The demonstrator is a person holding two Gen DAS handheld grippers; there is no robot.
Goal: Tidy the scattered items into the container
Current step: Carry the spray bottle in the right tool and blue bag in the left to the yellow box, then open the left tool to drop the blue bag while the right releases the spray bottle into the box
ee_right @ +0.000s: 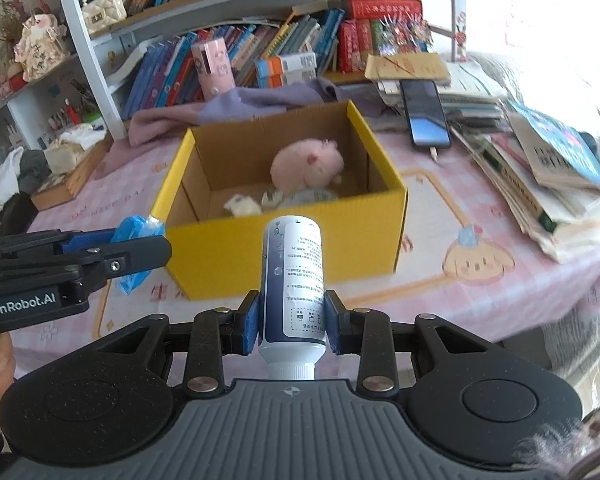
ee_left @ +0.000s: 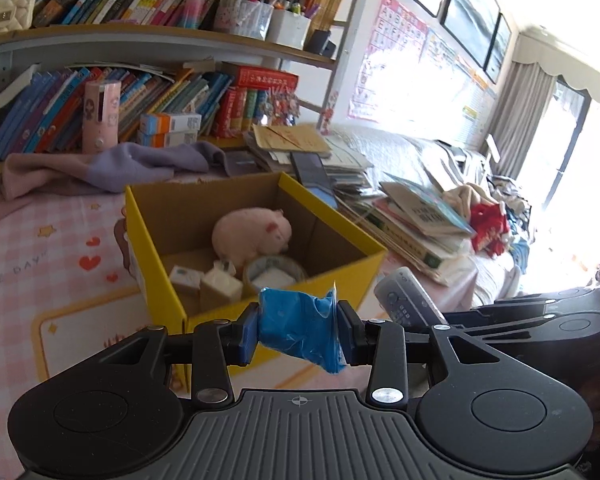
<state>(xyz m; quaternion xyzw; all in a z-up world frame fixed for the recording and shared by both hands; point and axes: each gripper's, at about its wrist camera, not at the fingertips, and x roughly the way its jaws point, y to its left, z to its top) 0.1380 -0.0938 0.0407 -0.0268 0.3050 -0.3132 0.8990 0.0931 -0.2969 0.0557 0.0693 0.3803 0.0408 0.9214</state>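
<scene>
A yellow cardboard box (ee_left: 168, 248) (ee_right: 284, 256) stands open on the pink tablecloth. Inside it lie a pink plush pig (ee_left: 252, 234) (ee_right: 306, 164), small white bottles (ee_left: 218, 284) and a tape roll (ee_left: 274, 274). My left gripper (ee_left: 299, 330) is shut on a blue plastic packet (ee_left: 300, 328), held just in front of the box's near wall; it also shows in the right wrist view (ee_right: 134, 236). My right gripper (ee_right: 292, 322) is shut on a white and navy bottle (ee_right: 294, 284), cap toward the camera, in front of the box. The bottle shows at the right of the left wrist view (ee_left: 410, 300).
A bookshelf (ee_right: 236, 40) stands behind the box. A purple cloth (ee_left: 112, 166) lies at the box's back. A phone (ee_right: 424, 118) and stacked books (ee_right: 548, 172) lie to the right. A wooden tray (ee_right: 76, 176) sits at the far left.
</scene>
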